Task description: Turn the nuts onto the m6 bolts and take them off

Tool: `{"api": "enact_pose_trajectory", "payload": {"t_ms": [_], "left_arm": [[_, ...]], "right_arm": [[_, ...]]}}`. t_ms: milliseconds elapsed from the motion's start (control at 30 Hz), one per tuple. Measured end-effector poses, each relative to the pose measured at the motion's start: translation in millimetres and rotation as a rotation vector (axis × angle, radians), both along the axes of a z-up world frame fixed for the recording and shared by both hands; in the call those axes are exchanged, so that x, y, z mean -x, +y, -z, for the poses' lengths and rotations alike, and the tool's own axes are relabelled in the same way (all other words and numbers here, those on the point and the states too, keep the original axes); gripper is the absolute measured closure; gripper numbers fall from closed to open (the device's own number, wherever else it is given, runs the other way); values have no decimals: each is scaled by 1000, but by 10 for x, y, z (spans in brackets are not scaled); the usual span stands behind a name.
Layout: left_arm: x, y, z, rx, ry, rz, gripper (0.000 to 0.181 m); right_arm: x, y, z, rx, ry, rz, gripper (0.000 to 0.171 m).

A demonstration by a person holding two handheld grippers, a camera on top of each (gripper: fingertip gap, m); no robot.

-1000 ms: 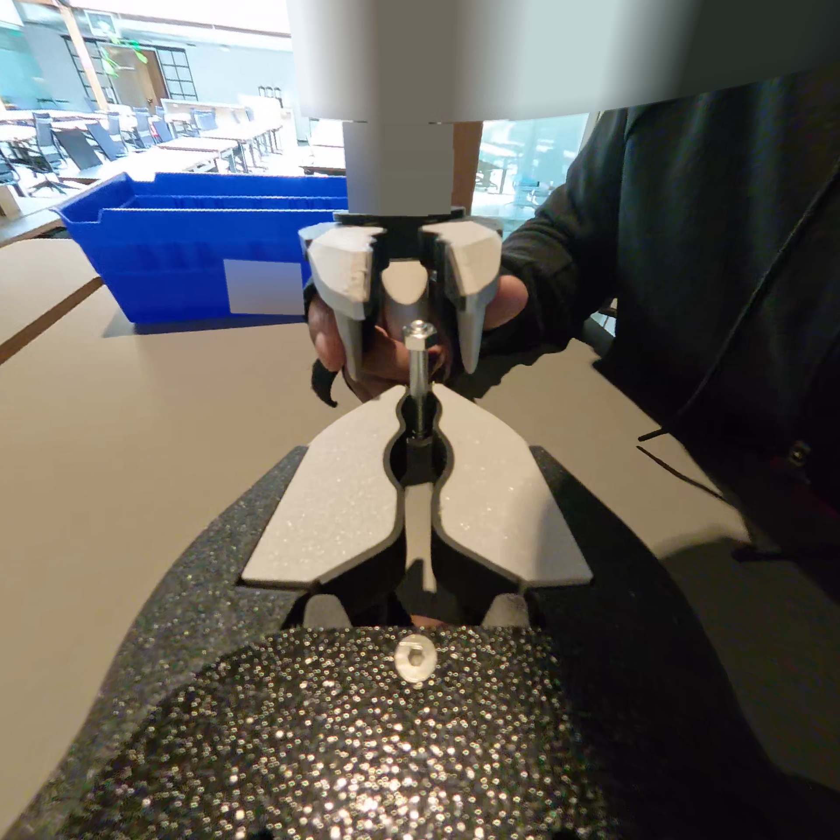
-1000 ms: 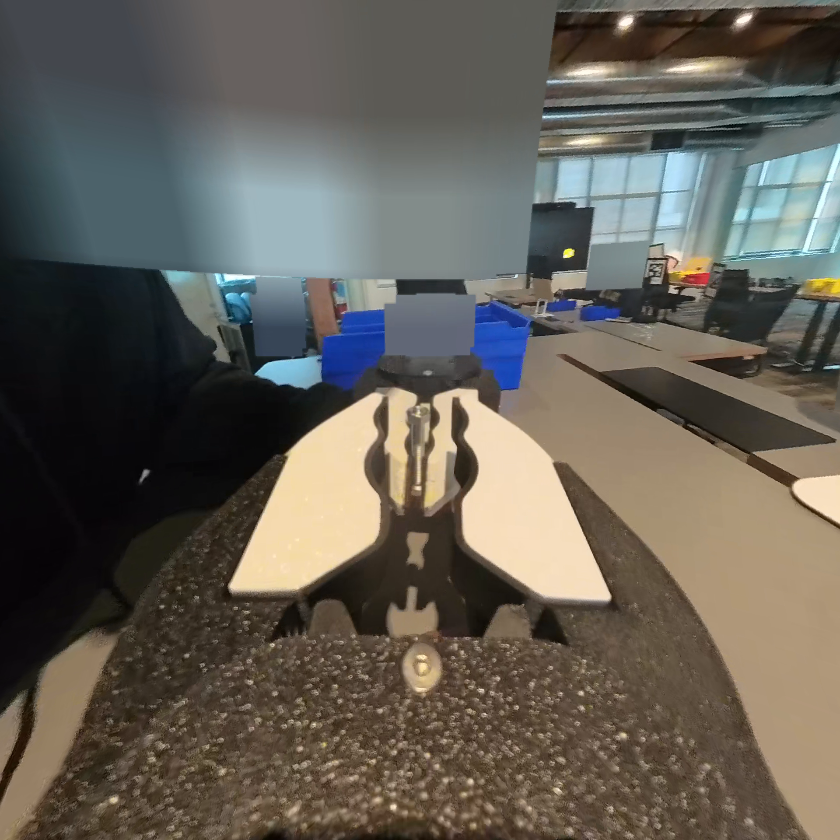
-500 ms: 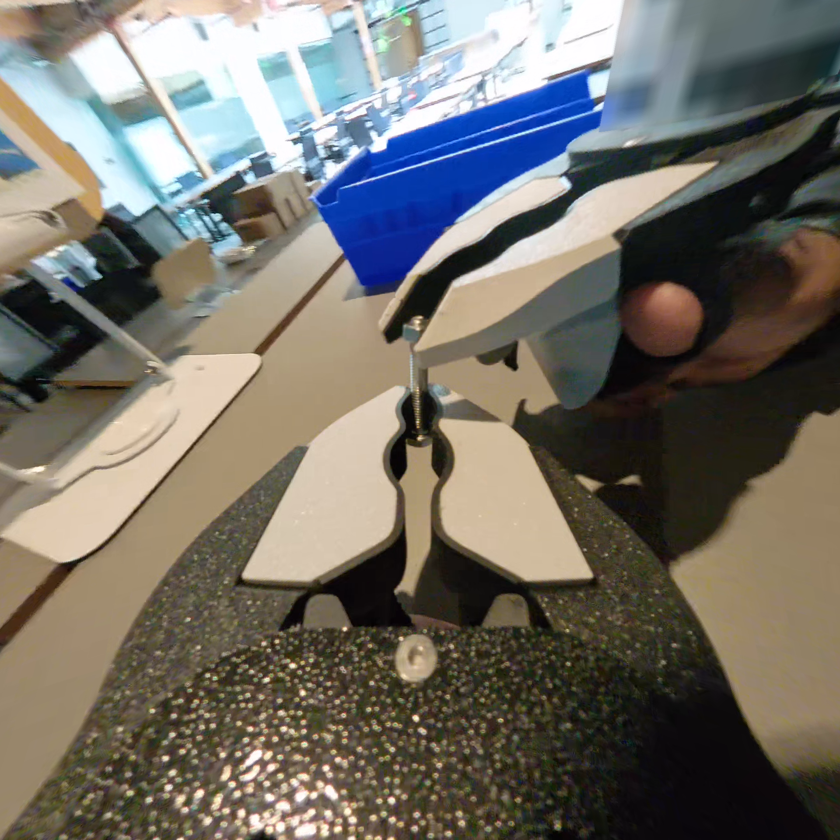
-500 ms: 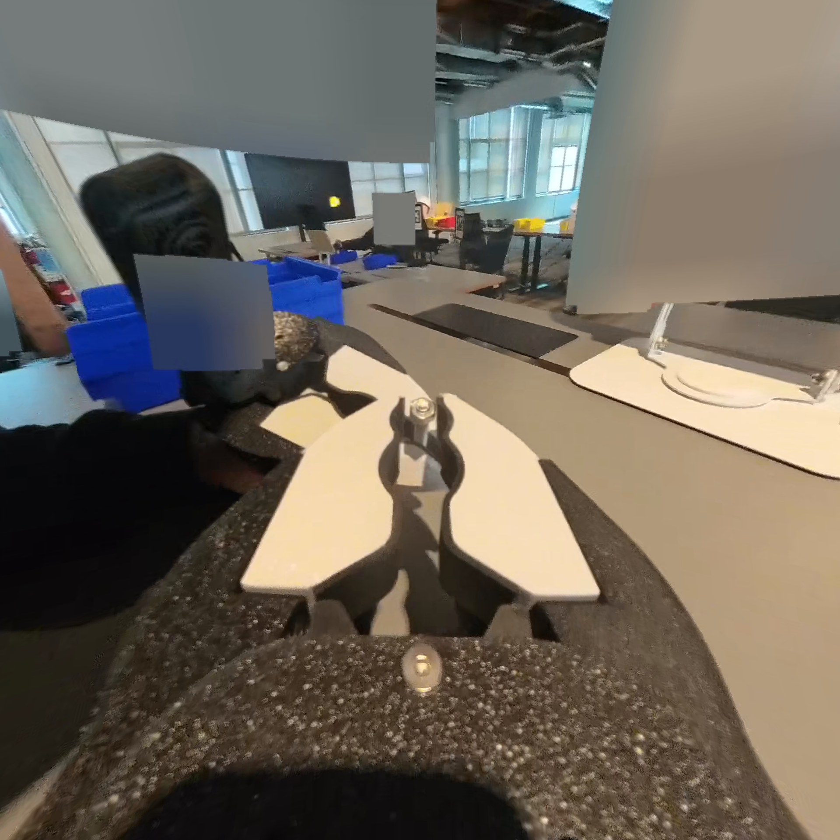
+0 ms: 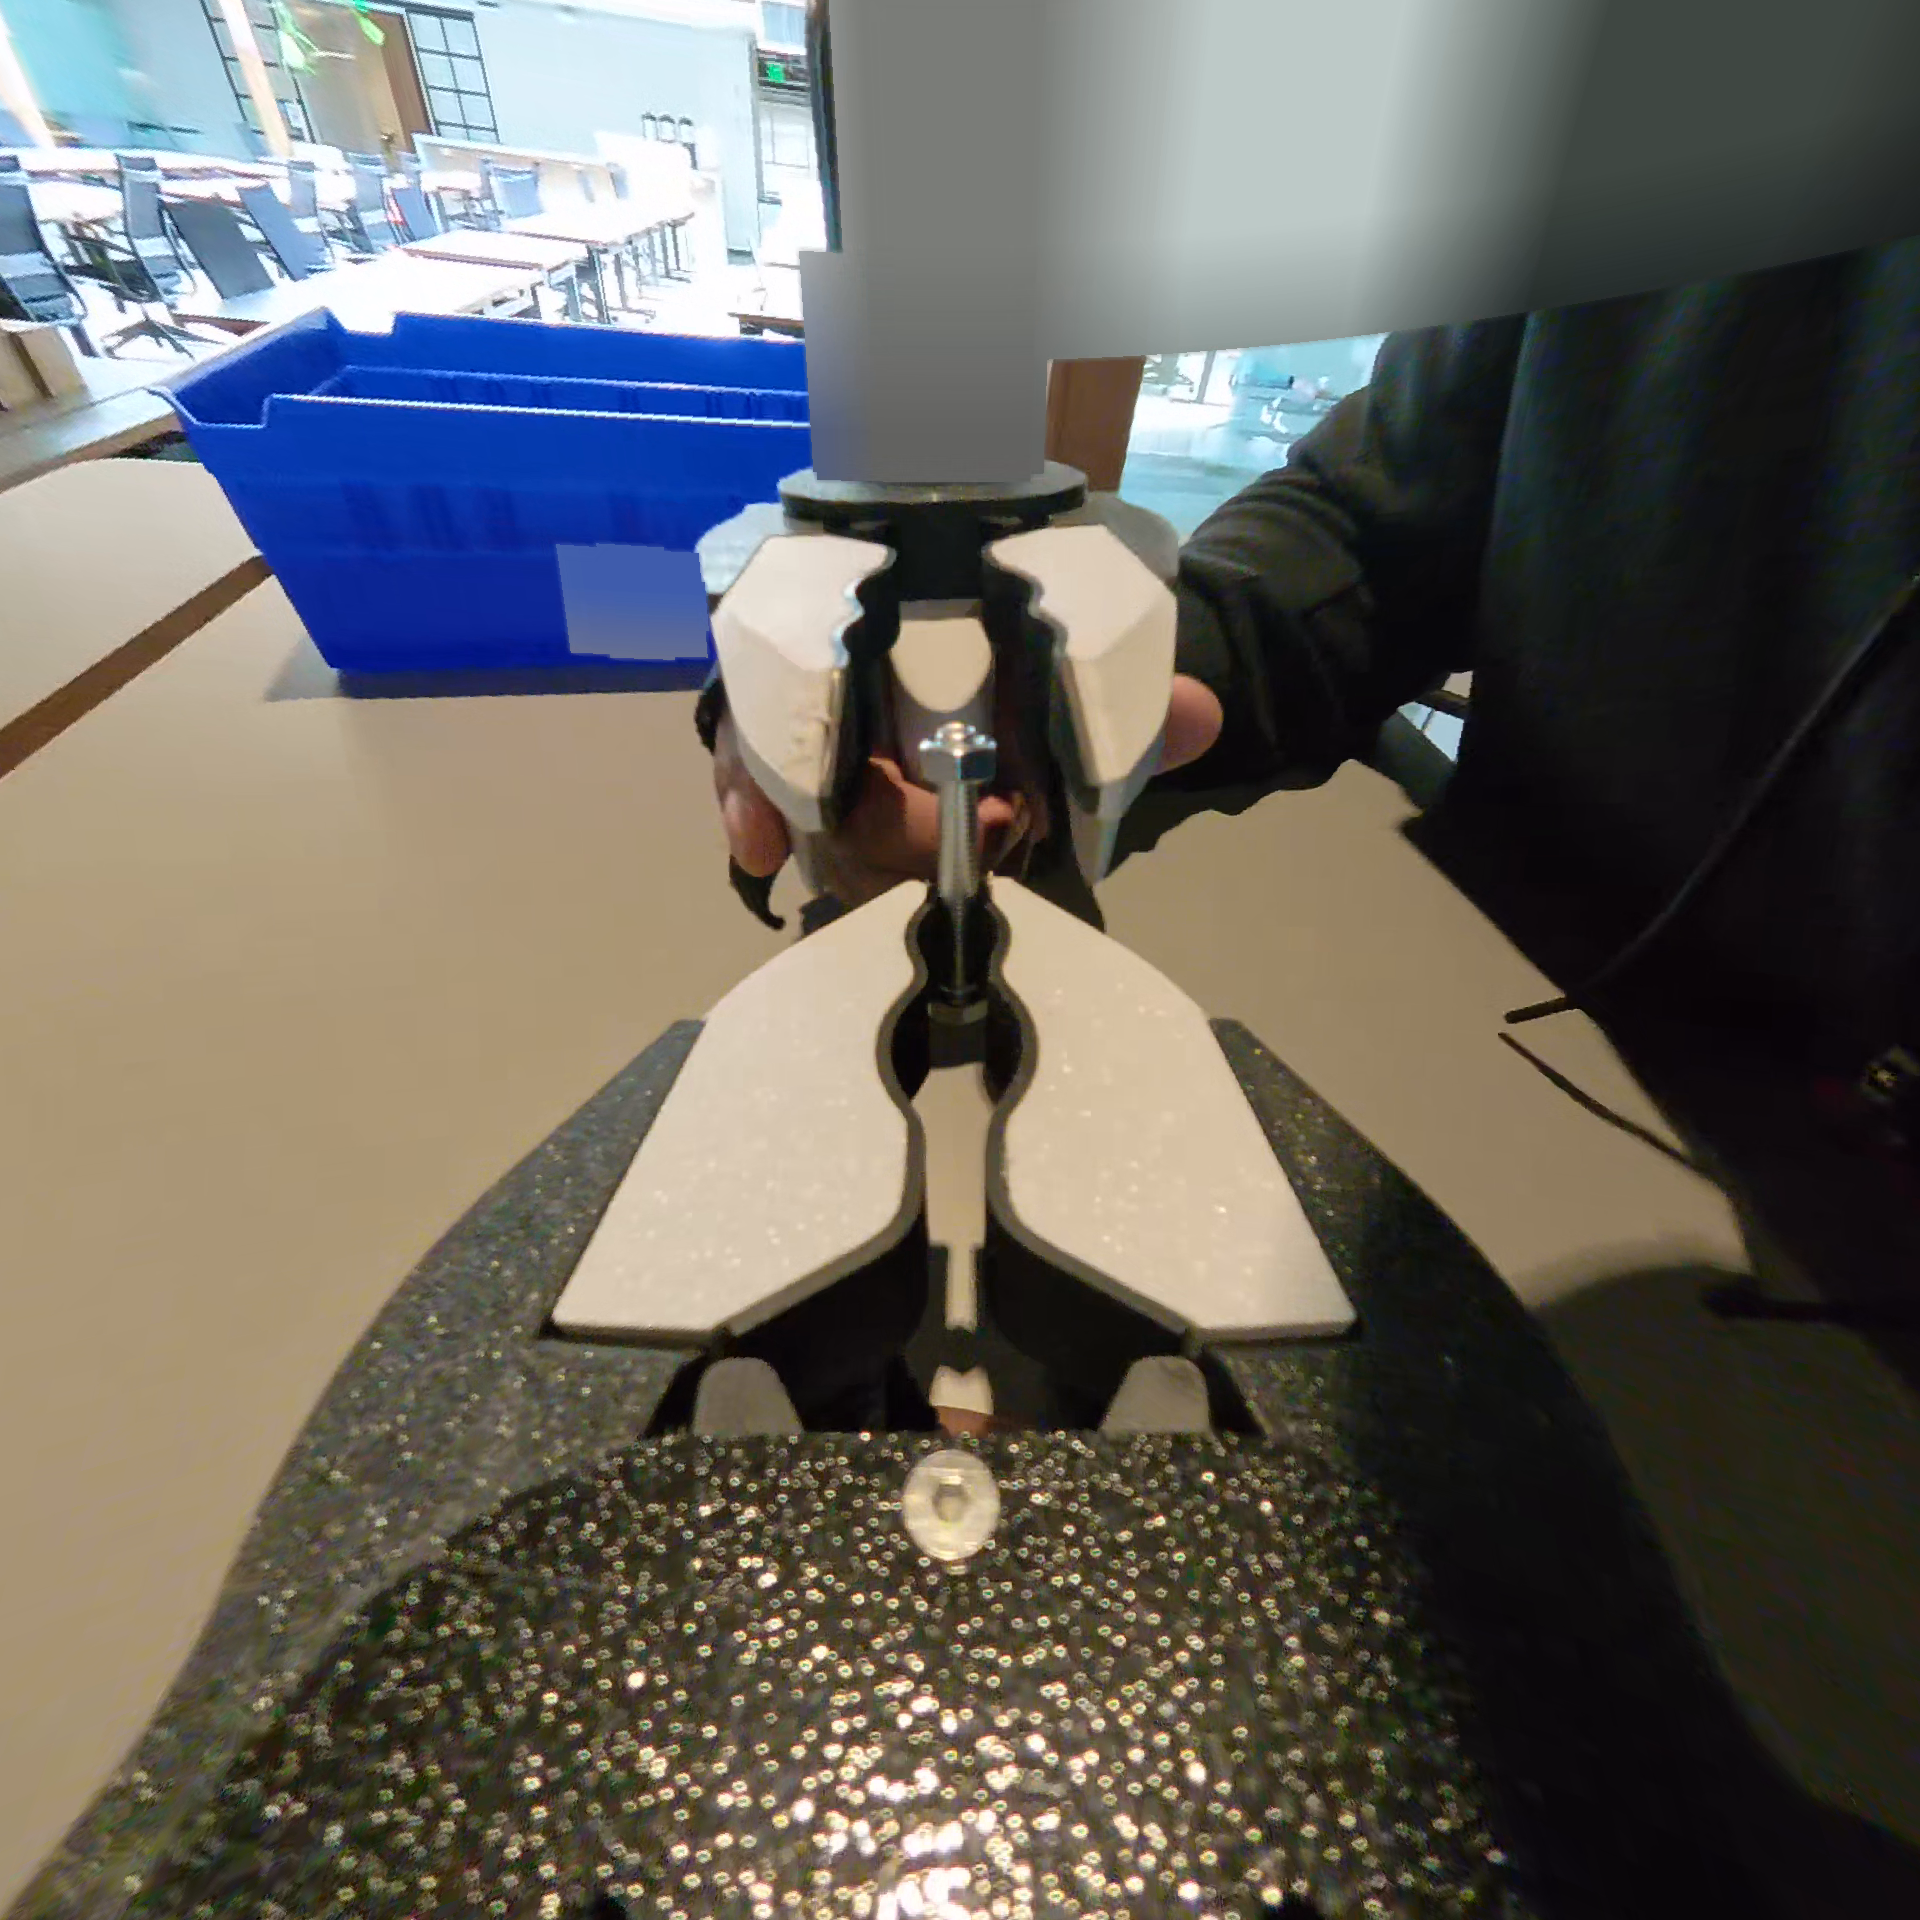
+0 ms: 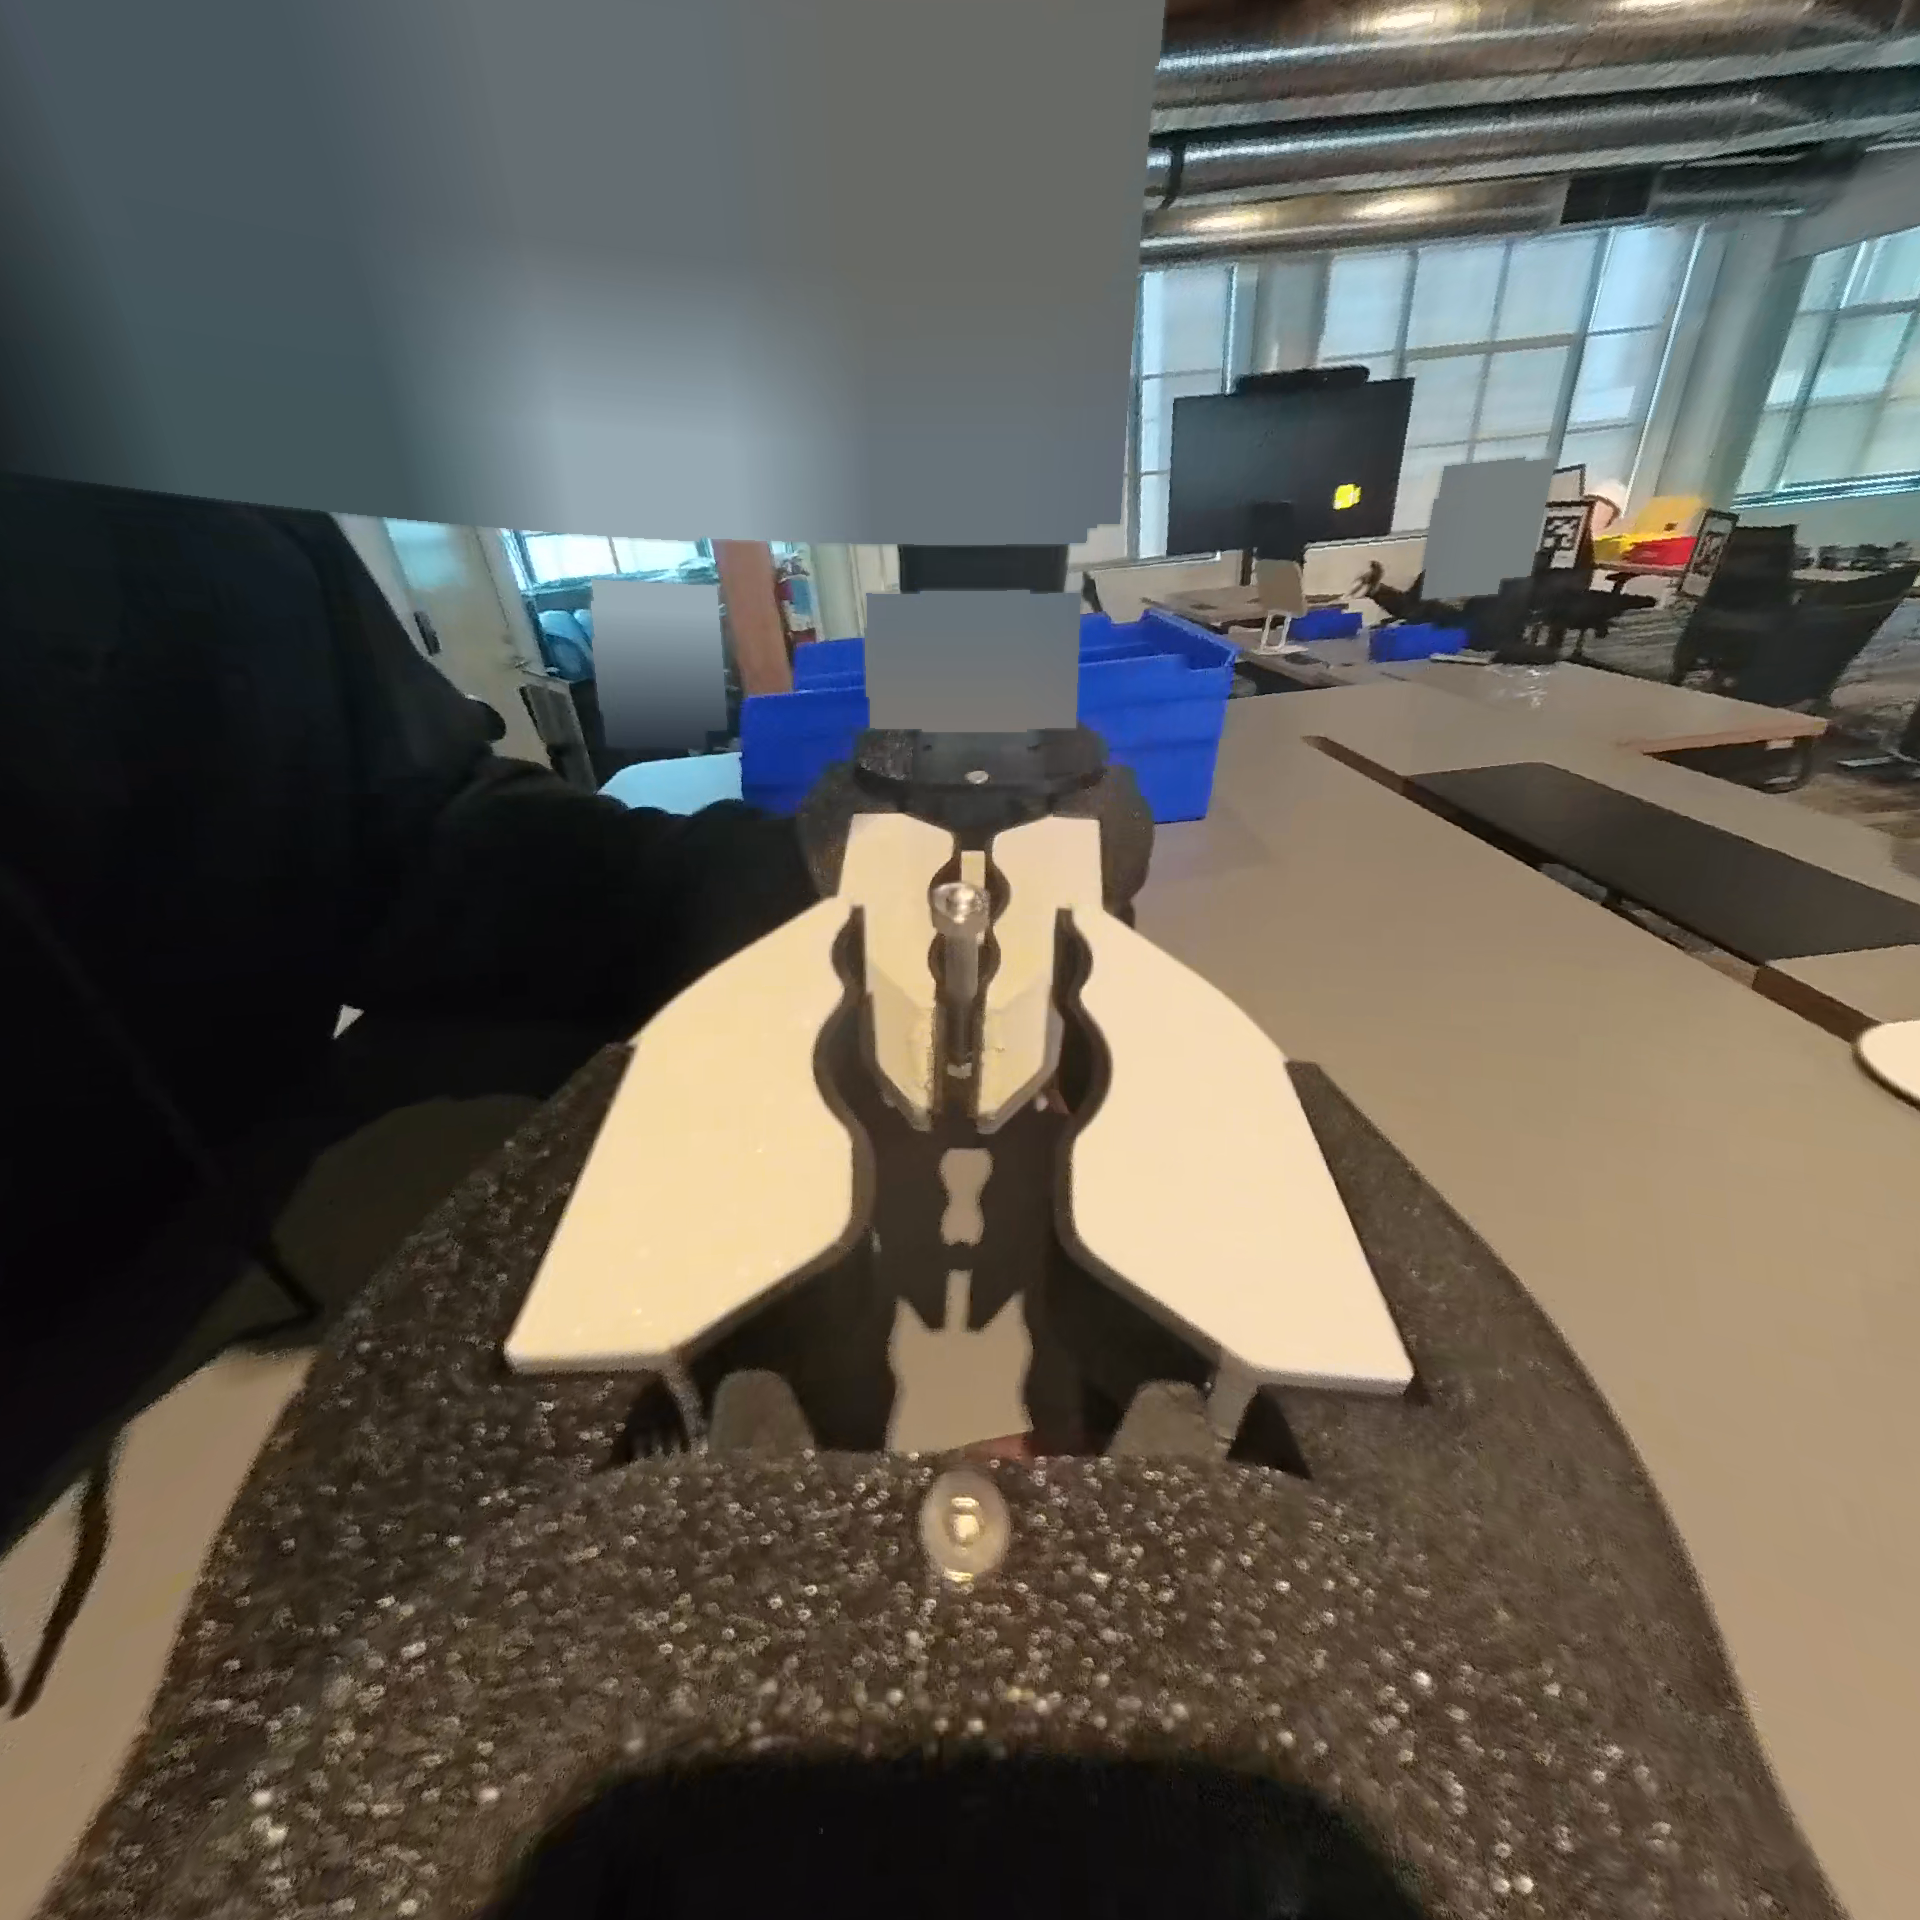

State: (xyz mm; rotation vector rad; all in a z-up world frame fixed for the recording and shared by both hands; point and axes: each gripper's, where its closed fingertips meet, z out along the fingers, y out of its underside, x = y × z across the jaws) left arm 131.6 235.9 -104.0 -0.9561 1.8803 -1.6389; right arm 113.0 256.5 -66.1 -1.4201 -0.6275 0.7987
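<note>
My left gripper [image 5: 961, 899] is shut on a silver M6 bolt [image 5: 958, 852] held by its shank. The bolt points straight ahead, with a hex nut [image 5: 958, 764] at its far tip. My right gripper [image 5: 956, 821] faces it head-on and is open, with one white finger [image 5: 779, 707] on each side of the nut, not touching it. In the right wrist view, my right gripper [image 6: 956, 920] stands open around the tips of the left gripper [image 6: 956, 1112]. The bolt [image 6: 961, 987] lies between them.
A beige table [image 5: 364, 987] lies below both grippers. A blue bin [image 5: 468, 520] stands at the back of it and also shows in the right wrist view [image 6: 1153, 696]. The person's dark sleeve [image 5: 1455, 623] fills the right side. A black mat [image 6: 1662, 873] lies farther off.
Half a second ago the right gripper was closed over the nut end and both grippers were swung round. Now it has let go, stands open, and the two face each other straight again.
</note>
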Motion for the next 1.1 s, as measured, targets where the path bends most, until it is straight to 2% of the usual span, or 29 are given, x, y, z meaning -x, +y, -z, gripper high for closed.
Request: {"api": "enact_pose_trajectory", "payload": {"t_ms": [200, 267, 367, 433, 500, 533, 633, 800, 933, 1100], "left_arm": [[-63, 43, 36, -30, 10, -60, 177], [-156, 158, 49, -65, -2, -163, 177], [-301, 373, 101, -186, -27, -348, 177], [-316, 364, 116, -246, -52, -360, 176], [-276, 297, 102, -230, -61, -304, 177], [-251, 269, 86, -195, -55, -270, 177], [-145, 168, 2, -55, -36, -148, 177], [-70, 121, -63, 49, -20, -74, 177], [-36, 90, -82, 84, -10, -38, 177], [-85, 113, -45, 58, 5, -79, 177]], "right_arm": [[-4, 81, 18, 13, 0, 86, 161], [-96, 180, 33, 29, 10, 204, 161], [-303, 330, 103, 86, 14, 466, 160], [-321, 342, 137, 91, -6, 529, 159], [-259, 329, 111, 63, -23, 465, 134], [-211, 296, 66, 50, 9, 388, 129], [-145, 183, -61, 62, 157, 172, 133], [-110, 107, -101, 57, 194, 76, 136], [-51, 85, -78, 43, 158, 66, 139], [-98, 148, -60, 54, 148, 138, 161]]}}
